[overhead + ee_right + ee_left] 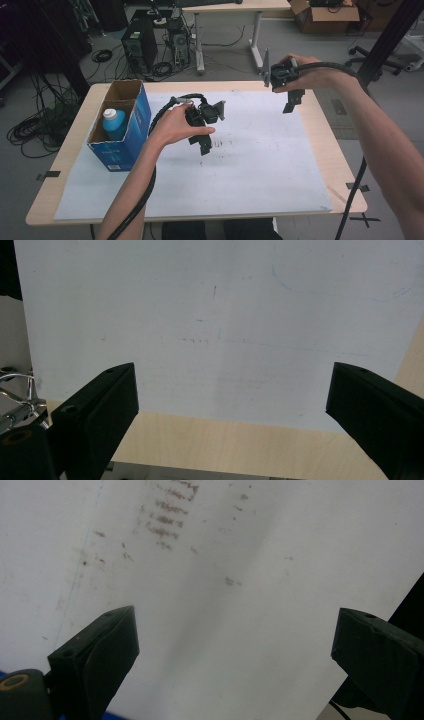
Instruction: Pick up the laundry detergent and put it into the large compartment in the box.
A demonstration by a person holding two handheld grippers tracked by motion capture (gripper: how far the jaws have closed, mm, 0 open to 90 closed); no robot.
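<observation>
Both of your grippers are empty, with jaws spread wide apart. The left gripper [203, 143] hangs over the middle of the white sheet [260, 165], just above a patch of dark scuff marks [223, 143]. Its own view looks down on bare sheet and brownish smears [167, 512], nothing between the jaws. The right gripper [290, 103] is held high near the far right corner of the tabletop [75, 145], pointing down. Its own view looks past the sheet's edge [215, 417] to bare wood.

The blue-capped bottle [114, 123] stands upright in the blue cardboard box [131, 131], in the compartment nearer you, at the left edge of the tabletop. The far compartment looks empty. The left gripper is the nearer one, but well apart from the box.

Judgement: the bottle is already boxed and nothing else lies on the sheet. Either the packing is finished or a removal has not yet begun; nothing here settles which.
</observation>
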